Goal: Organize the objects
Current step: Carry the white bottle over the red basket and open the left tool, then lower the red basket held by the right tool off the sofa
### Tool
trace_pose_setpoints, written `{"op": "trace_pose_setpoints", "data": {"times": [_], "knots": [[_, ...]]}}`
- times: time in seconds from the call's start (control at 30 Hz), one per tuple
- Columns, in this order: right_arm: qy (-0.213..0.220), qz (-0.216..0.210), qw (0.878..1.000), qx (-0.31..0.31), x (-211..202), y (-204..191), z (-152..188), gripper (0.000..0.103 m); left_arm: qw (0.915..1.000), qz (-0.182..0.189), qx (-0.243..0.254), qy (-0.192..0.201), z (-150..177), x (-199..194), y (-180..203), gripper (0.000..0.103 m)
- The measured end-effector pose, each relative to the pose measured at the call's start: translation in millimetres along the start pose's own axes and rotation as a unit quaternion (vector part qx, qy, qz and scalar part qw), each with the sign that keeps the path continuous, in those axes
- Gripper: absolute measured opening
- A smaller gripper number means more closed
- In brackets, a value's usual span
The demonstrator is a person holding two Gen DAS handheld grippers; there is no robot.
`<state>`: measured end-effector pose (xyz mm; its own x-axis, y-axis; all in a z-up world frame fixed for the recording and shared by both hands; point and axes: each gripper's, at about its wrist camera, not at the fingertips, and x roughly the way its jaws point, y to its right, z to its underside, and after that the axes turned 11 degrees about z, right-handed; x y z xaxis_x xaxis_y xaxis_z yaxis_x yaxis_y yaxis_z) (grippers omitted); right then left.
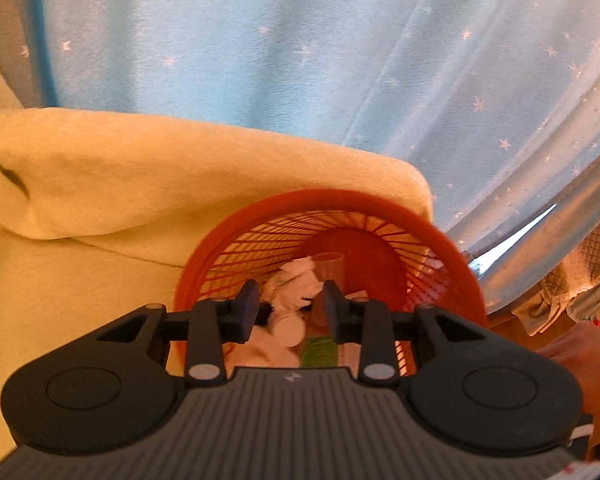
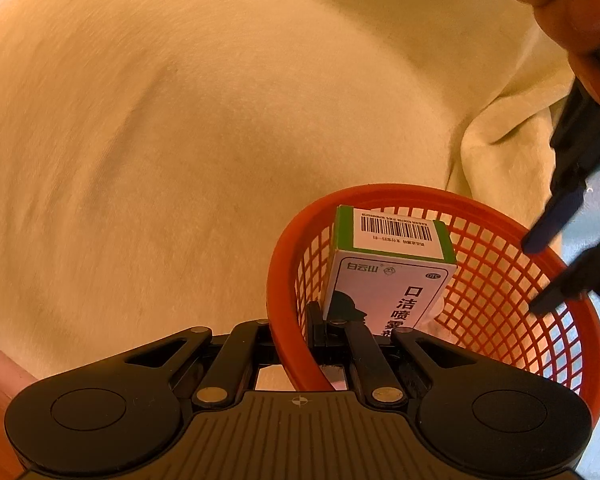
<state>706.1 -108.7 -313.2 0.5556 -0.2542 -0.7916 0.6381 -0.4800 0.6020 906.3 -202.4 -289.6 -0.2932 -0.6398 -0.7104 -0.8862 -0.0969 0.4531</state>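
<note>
Left gripper [image 1: 287, 308]: black, two blue-padded fingers [image 1: 249, 309] spread apart, nothing between them, poised over the mouth of a basket [image 1: 440, 236]. Seen also from the right wrist view at the far right edge, fingers parted above the basket's far rim, with a hand [image 2: 572, 8] on the handle above.

Right gripper [image 2: 322, 330]: black, fingers drawn close together, pinched on the basket's near rim [image 2: 284, 344], one finger outside the wall and one inside.

Basket: orange-red plastic, round, lattice walls, solid base. Resting against a pale yellow cloth [image 1: 100, 184].

Contents, left wrist view:
- crumpled white paper or tissue [image 1: 300, 280], near the middle;
- clear plastic cup [image 1: 329, 266], lying toward the base;
- small white round container [image 1: 288, 330], just beside the tissue;
- green-topped item [image 1: 319, 352], partly hidden by the gripper body; identity cannot be told from this view.

Contents, right wrist view:
- box [image 2: 388, 272], white with green edging, barcode on the top end, printed Chinese text and a dark head silhouette on the front; standing upright, slightly tilted, against the inner wall just beyond the right gripper.

Surroundings: light blue fabric with small white stars [image 1: 260, 60] behind the yellow cloth; quilted fabric [image 1: 596, 248] at far right; part of a second hand [image 1: 580, 360] at lower right.
</note>
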Motion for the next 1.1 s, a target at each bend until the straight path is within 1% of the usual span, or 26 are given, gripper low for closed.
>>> {"op": "trace_pose_setpoints", "data": {"times": [0.13,0.3,0.43,0.8,1.1], "knots": [[-0.001,0.0,1.0,0.001,2,-1,-1,0.002,0.9996,-0.026,-0.011,0.0,11,-14,-14,0.029],[-0.009,-0.001,1.0,0.001,-2,-2,2,0.002,0.9974,-0.059,-0.041,0.006,25,-32,-29,0.029],[-0.019,0.001,1.0,-0.002,-4,-3,5,0.002,0.995,-0.078,-0.062,0.009,38,-47,-37,0.029],[-0.056,0.004,0.998,-0.02,-11,-4,15,0.003,0.991,-0.104,-0.084,-0.013,75,-67,-35,0.029],[-0.071,0.006,0.997,-0.035,-14,-12,27,0.005,0.9867,-0.11,-0.118,-0.016,102,-80,-39,0.029]]}}
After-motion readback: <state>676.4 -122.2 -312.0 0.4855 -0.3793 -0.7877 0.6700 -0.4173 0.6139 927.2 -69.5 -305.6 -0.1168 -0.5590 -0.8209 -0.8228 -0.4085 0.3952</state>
